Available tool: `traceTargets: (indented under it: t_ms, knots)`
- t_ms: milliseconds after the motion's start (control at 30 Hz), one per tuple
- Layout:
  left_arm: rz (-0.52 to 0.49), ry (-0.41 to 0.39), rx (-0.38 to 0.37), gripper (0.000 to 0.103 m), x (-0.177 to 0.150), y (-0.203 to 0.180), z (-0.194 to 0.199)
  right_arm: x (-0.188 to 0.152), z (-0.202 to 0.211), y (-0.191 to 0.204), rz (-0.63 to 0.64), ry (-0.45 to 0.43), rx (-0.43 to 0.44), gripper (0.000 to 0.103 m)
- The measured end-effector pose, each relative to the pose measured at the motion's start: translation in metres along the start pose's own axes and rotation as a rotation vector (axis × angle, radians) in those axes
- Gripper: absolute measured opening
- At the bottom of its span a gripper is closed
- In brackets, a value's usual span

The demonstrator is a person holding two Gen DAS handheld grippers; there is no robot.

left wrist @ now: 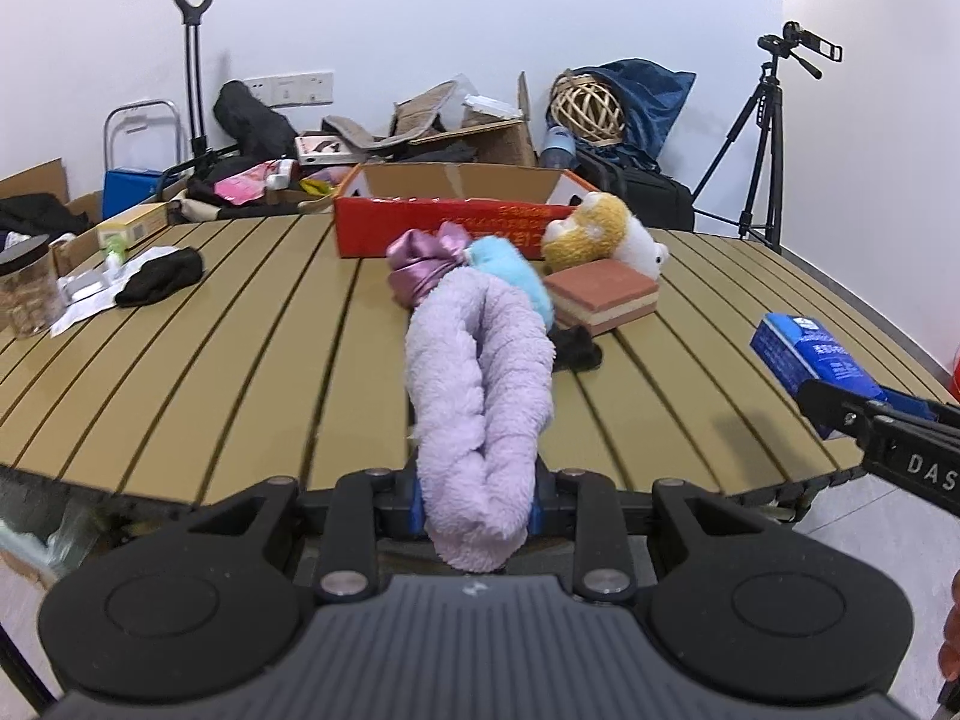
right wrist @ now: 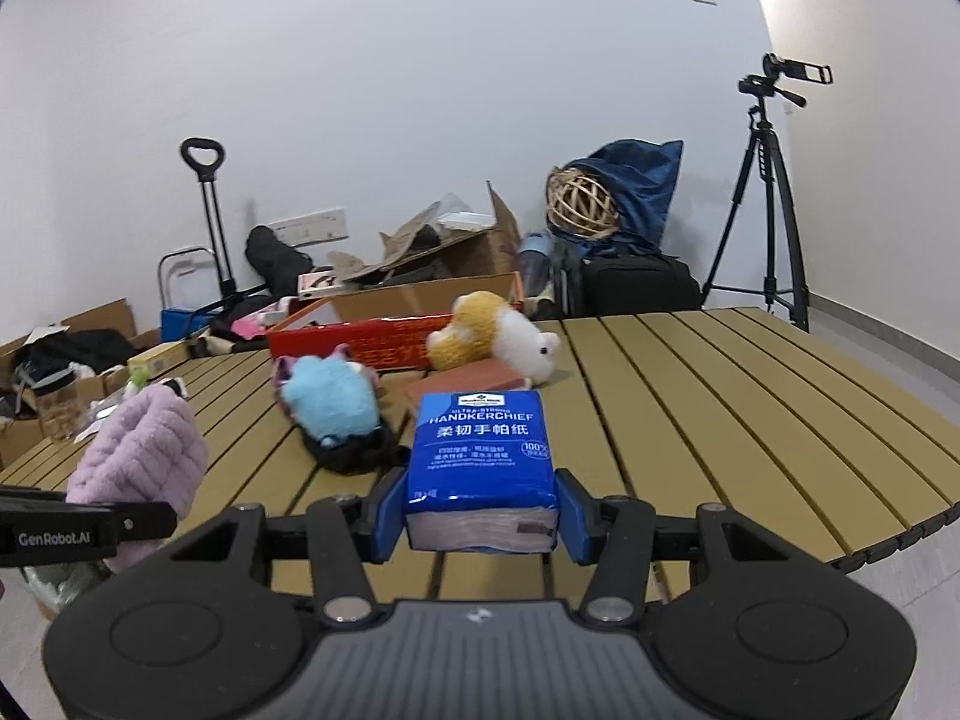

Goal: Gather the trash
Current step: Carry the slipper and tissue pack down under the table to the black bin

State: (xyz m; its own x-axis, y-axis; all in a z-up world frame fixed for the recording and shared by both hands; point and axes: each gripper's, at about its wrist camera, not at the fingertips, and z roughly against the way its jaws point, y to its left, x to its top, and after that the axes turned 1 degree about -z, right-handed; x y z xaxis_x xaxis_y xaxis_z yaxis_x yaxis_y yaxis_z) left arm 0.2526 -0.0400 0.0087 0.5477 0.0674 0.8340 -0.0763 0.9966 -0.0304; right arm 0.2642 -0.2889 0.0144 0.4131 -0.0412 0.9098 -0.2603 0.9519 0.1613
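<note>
The left gripper (left wrist: pixel 477 504) is clamping a folded lilac fleece cloth (left wrist: pixel 480 372) above the slatted table's (left wrist: pixel 240 330) near edge, while the right gripper (right wrist: pixel 480 519) is gripping a blue handkerchief pack (right wrist: pixel 480 456) beside it.

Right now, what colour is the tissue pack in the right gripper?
Blue with white lettering, the tissue pack shows best in the right wrist view.

Left tongs (left wrist: pixel 478 495): matte black plastic body w/ ribbed grey centre panel, two round black discs either side, black linkage arms w/ silver screws, blue pads on the fingers. Right tongs (right wrist: pixel 480 519): same build, black linkages, silver pivot screws, blue finger pads (right wrist: pixel 387 516), small white logo on the ribbed panel. White lettering on the black side arms: "DAS…" on the right one, "GenRobot.AI" on the left one.
</note>
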Motion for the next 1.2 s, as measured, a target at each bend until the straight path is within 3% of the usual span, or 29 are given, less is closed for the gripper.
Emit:
traceTargets:
  t_ms: [367,800,1200]
  knots:
    - [0.005,0.015,0.022,0.028,-0.025,0.033,0.03,-0.007,0.023,0.021,0.029,0.003,0.04,0.05]
    - [0.031,0.053,0.069,0.028,-0.061,0.077,0.05,-0.045,0.042,0.048,0.093,0.055,0.068,0.05]
    - [0.059,0.137,0.097,0.028,-0.101,0.106,0.048,-0.096,0.039,0.069,0.136,0.208,0.088,0.05]
